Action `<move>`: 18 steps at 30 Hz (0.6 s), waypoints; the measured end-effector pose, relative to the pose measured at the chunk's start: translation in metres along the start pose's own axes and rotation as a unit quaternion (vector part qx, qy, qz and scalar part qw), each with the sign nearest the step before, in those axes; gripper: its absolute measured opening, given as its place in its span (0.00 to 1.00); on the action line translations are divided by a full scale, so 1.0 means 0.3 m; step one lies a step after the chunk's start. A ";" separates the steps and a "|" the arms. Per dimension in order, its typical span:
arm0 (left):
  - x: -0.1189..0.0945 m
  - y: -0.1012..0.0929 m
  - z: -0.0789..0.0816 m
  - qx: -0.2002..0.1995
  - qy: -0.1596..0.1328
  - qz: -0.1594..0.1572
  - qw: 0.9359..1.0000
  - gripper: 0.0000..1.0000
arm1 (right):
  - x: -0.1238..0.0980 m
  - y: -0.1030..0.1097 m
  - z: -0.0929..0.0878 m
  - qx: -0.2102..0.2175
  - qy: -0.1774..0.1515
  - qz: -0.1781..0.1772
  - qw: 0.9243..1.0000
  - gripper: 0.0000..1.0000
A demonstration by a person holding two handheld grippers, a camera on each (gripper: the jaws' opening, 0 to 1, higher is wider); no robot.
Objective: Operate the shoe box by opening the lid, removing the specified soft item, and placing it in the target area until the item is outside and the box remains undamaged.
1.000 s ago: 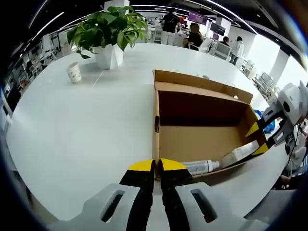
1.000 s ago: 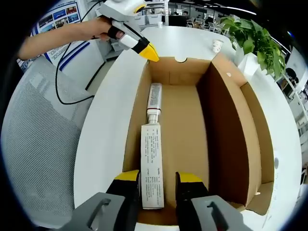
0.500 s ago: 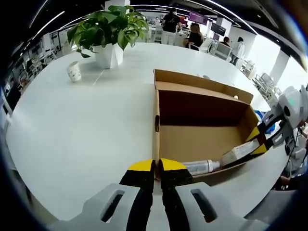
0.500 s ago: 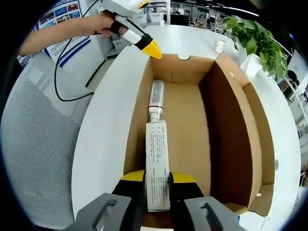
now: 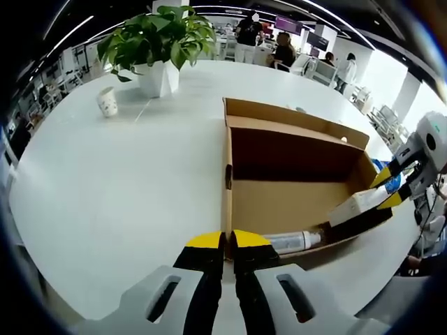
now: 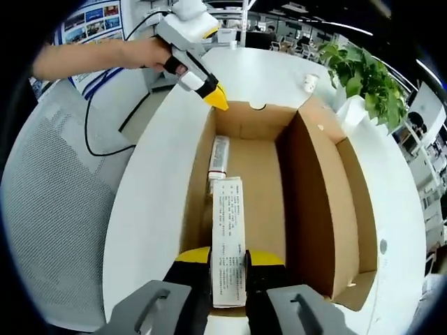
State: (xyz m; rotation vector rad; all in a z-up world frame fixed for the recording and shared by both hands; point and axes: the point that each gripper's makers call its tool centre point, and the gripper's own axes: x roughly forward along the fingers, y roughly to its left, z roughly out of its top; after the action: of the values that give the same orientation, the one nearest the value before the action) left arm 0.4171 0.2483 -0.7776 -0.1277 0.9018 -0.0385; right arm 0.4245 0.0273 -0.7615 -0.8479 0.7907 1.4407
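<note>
Box: one open cardboard box (image 6: 307,202) on the white worktop (image 5: 126,174), lid folded back against the far side; no tear or crush seen.
Item: one white tube (image 6: 229,248) with printed text — flat end raised near the box's end wall, cap end low inside; in the left gripper view the tube (image 5: 353,208) slopes up from the floor of the box toward that wall.
Right tongs: right tongs (image 6: 229,264) clamped on the tube's flat end, jaws pressed to either side of it; seen from the left gripper view as the right tongs (image 5: 391,188) above the far end of the box.
Left tongs: left tongs (image 5: 227,242) drawn together at the box's near corner, apparently pinching the wall's edge to steady it; from the right gripper view the left tongs (image 6: 216,99) sit at that corner, held by a hand (image 6: 150,52).
Stage: judged as lift-out under way — tube not yet clear of the box.
Risk, slip: grip is on the soft flat end alone; the tube may slide free and fall back.
Risk, box: the cap end could catch the end wall and drag or dent it; a hard pinch at the corner could crease the card.
Count: one box, one tube, two tongs, one potted plant (image 5: 157,45), one cup (image 5: 107,103).
</note>
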 end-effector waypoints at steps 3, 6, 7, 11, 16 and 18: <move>0.000 0.000 0.000 -0.002 0.000 0.001 1.000 0.01 | -0.029 -0.004 0.016 -0.001 -0.008 -0.004 1.000 0.14; 0.000 0.000 -0.001 -0.004 0.001 0.000 1.000 0.01 | -0.065 -0.015 0.037 0.002 -0.021 -0.011 1.000 0.14; -0.001 -0.001 -0.001 -0.004 0.001 0.000 1.000 0.01 | -0.081 -0.021 0.046 0.004 -0.027 -0.012 1.000 0.14; 0.000 0.000 -0.001 -0.002 0.003 0.002 1.000 0.01 | -0.128 -0.038 0.063 0.005 -0.039 -0.021 0.999 0.13; 0.000 0.001 -0.001 -0.002 0.002 0.002 1.000 0.01 | -0.187 -0.058 0.083 0.013 -0.059 -0.029 0.998 0.13; -0.001 0.000 -0.001 -0.001 0.002 0.002 1.000 0.01 | -0.214 -0.067 0.086 0.014 -0.065 -0.032 0.997 0.13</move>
State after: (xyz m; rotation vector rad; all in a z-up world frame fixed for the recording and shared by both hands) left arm 0.4166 0.2484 -0.7778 -0.1275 0.9070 -0.0342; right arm 0.4438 0.0185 -0.6925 -0.7437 0.6799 1.4099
